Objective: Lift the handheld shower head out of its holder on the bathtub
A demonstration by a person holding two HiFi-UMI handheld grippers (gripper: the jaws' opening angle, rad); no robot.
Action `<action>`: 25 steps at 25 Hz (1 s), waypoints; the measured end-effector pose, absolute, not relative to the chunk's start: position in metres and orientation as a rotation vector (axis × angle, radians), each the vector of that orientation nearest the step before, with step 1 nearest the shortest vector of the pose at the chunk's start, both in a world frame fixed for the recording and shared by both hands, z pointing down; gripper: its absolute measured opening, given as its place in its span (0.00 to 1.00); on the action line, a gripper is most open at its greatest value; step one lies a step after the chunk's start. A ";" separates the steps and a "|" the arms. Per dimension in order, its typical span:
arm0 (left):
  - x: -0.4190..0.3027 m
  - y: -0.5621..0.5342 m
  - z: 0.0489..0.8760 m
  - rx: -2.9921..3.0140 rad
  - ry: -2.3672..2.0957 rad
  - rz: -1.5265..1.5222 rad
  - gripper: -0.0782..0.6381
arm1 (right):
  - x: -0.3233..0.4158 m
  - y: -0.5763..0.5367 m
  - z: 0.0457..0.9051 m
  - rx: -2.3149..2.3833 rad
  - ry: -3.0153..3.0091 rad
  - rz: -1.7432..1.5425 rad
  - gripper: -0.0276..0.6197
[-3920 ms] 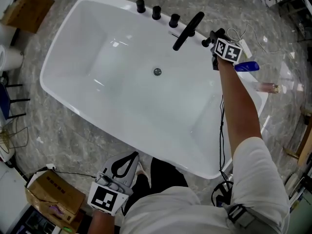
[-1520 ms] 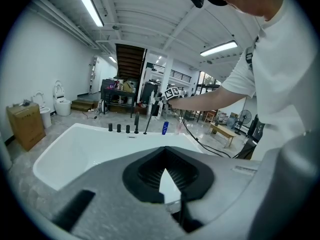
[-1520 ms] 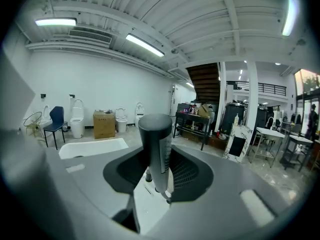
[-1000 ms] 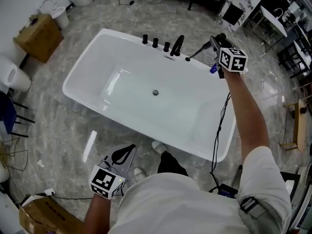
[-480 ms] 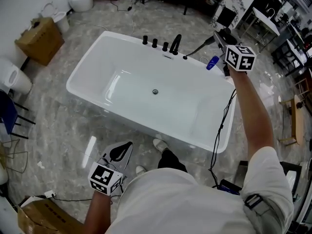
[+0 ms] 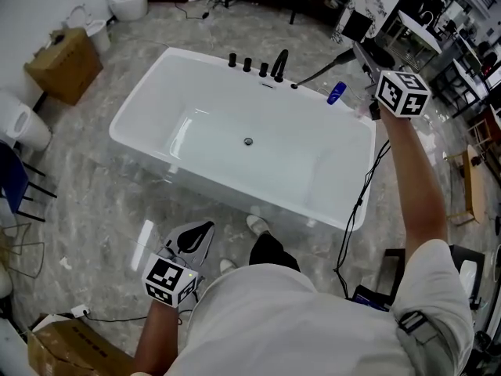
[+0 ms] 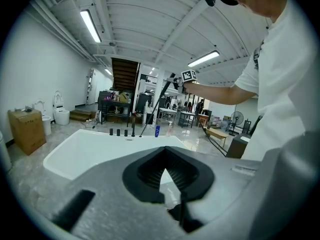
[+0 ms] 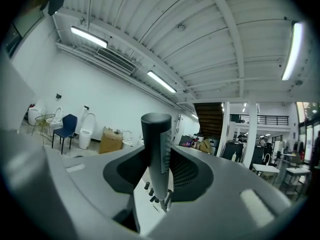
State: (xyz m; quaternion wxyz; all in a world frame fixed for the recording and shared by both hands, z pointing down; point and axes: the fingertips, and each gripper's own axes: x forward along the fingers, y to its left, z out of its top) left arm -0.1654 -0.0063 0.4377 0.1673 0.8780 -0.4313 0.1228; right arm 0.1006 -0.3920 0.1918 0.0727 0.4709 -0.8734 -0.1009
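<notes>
Since the earlier frames my right tool [image 6: 366, 57] has risen from the far rim of the bathtub [image 6: 156, 92] and swung out past its corner, and the shower head [image 8: 156, 149] has come up with it. The right tool's jaws are pinching the dark handle, which stands upright between the pads with its flat end on top. From the head view the hose [image 6: 317, 73] trails down in a slack line toward the rim just beside the spout [image 6: 279, 63] and the row of taps [image 6: 246, 63]. I judge the head is already out of its holder, though the holder itself is too small for me to pick out there. My left tool [image 6: 205, 230] hangs low on the near side of the tub, over the floor, with its jaws pressed together on nothing, and it has no part in this. To finish the lift well I should keep the pinch as firm as it is, since the handle is round and smooth and could twist or slide between the pads. I should also let the hose follow without a tug, carrying the head along the line the hose already takes. The blue bottle [image 6: 336, 92] standing on the rim below my arm is the thing most likely to be knocked over.
</notes>
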 end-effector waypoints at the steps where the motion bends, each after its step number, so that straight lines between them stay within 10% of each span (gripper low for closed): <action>1: -0.164 -0.002 0.438 2.503 -1.223 0.349 0.12 | 0.101 -0.382 0.186 1.409 -2.629 -0.317 0.27; 25: -0.156 0.040 0.428 2.565 -1.191 0.327 0.12 | 0.087 -0.178 0.103 1.243 -2.765 -0.522 0.27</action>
